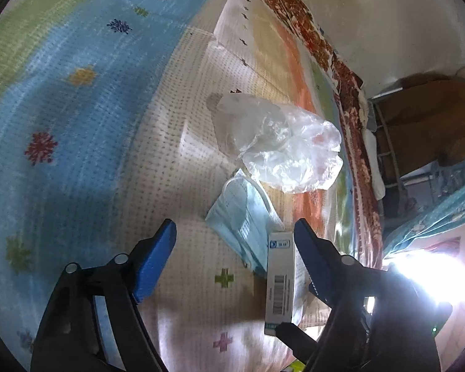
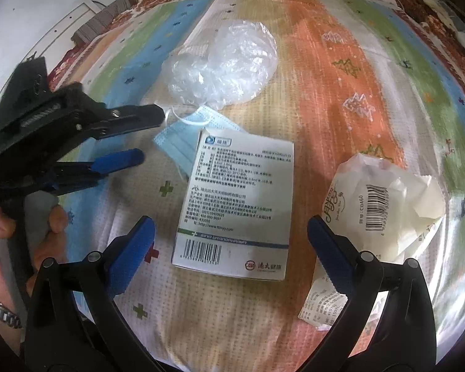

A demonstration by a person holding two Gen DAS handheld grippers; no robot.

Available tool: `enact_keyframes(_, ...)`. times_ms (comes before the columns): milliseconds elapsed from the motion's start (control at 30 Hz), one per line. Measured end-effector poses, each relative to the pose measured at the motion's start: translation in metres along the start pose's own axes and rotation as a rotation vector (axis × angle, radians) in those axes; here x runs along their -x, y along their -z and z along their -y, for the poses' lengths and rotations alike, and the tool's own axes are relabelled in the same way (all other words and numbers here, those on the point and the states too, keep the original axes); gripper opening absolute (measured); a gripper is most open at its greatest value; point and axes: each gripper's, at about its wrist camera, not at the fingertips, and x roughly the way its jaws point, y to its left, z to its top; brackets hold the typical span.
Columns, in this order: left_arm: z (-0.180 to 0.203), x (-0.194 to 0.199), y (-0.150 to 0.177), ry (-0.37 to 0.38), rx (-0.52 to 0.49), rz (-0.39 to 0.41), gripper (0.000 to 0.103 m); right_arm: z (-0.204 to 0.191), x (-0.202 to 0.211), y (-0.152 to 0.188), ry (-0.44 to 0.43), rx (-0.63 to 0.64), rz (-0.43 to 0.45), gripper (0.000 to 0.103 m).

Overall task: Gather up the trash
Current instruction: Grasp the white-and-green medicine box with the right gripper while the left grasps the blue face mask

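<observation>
**A striped bed against a pale wall**

A bed (image 2: 341, 71) fills most of both views, covered in a woven blanket (image 1: 77, 99) of blue, green, cream and orange stripes with small cross and snowflake motifs. A red-brown floral cloth (image 1: 350, 99) borders it along the upper right of the left wrist view. Beyond lies a plain off-white wall (image 1: 387, 15). At right stands a metal frame (image 1: 390, 161) with brown bundles. Harsh glare (image 1: 418, 276) burns at lower right.

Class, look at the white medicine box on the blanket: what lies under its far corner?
A blue face mask is partly under the box; its ear loop and folded edge stick out. The covered part of the mask, and anything else beneath the box, cannot be seen.
</observation>
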Motion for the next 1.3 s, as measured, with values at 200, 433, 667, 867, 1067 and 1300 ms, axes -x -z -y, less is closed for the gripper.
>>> enact_keyframes(200,0.0,-0.007,-0.002,0.008,-0.01,-0.003,0.074,-0.006,0.002,-0.001,-0.013,0.009,-0.005,0.094)
enact_keyframes(433,0.003,-0.011,0.0,0.011,-0.028,-0.015,0.07,0.001,-0.009,-0.002,-0.002,-0.02,-0.024,0.094)
enact_keyframes(667,0.004,-0.018,-0.003,-0.021,-0.028,0.002,0.047,0.003,-0.015,-0.005,-0.027,-0.038,-0.04,0.09)
enact_keyframes(867,0.008,-0.026,-0.005,-0.047,-0.054,-0.004,0.017,0.004,-0.025,0.0,0.007,-0.01,-0.071,0.072)
enact_keyframes(1067,0.018,-0.018,-0.008,-0.053,-0.09,0.028,0.005,0.014,-0.018,-0.006,-0.048,-0.057,-0.089,0.07)
enact_keyframes(1300,0.022,0.015,-0.013,-0.044,-0.091,0.088,0.004,0.023,0.005,-0.011,-0.133,-0.119,-0.073,0.07)
